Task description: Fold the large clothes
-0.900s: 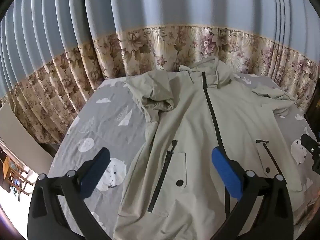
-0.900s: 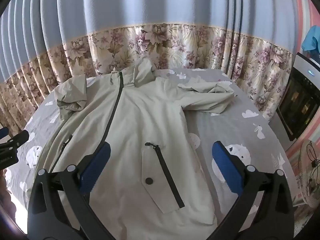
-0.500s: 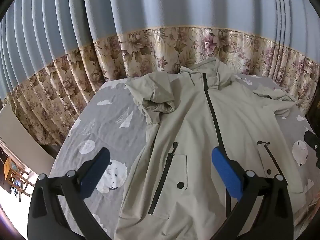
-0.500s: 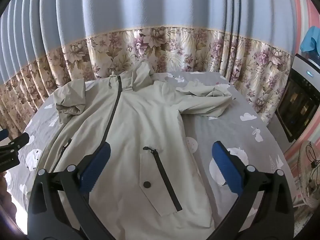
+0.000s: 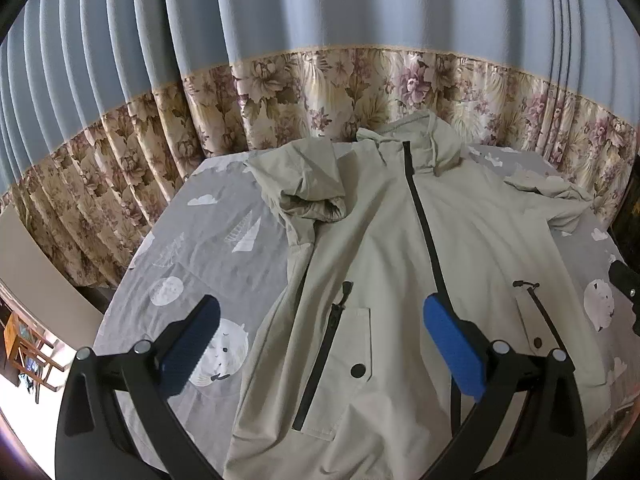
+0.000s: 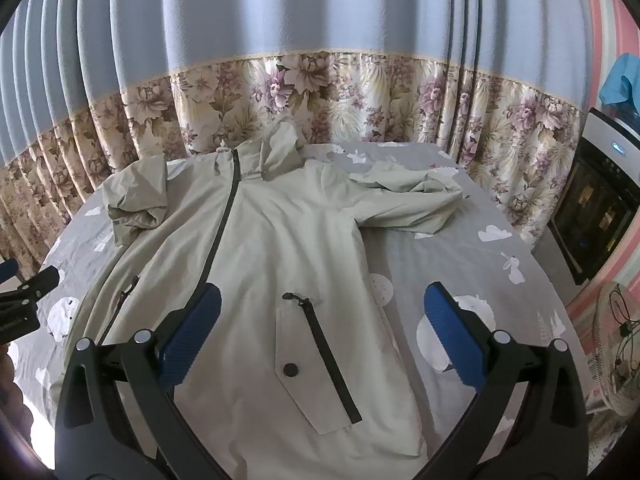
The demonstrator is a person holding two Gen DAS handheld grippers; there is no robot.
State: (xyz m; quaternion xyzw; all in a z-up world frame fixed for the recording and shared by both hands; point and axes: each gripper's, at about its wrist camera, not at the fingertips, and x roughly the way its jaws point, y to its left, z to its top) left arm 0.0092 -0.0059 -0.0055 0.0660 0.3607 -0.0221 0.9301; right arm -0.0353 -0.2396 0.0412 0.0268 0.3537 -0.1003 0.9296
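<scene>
Right wrist view: your jacket (image 6: 280, 248) lies face-up on the grey bed sheet (image 6: 472, 264), hood toward the far floral curtain (image 6: 360, 92). Both your left gripper (image 5: 320, 336) and right gripper (image 6: 320, 328) hang spread wide, gripping nothing. Fan (image 6: 616, 344) sits right; the jacket's near hem is cut off.

Soft daylight, sharp focus, fisheye-warped edges

- Jacket (image 5: 400, 264): pale green, hooded, spread front-up on the bed.
- Black front zipper (image 5: 426, 232): closed.
- Sleeves: one bunched by the shoulder, other crumpled outward.
</scene>
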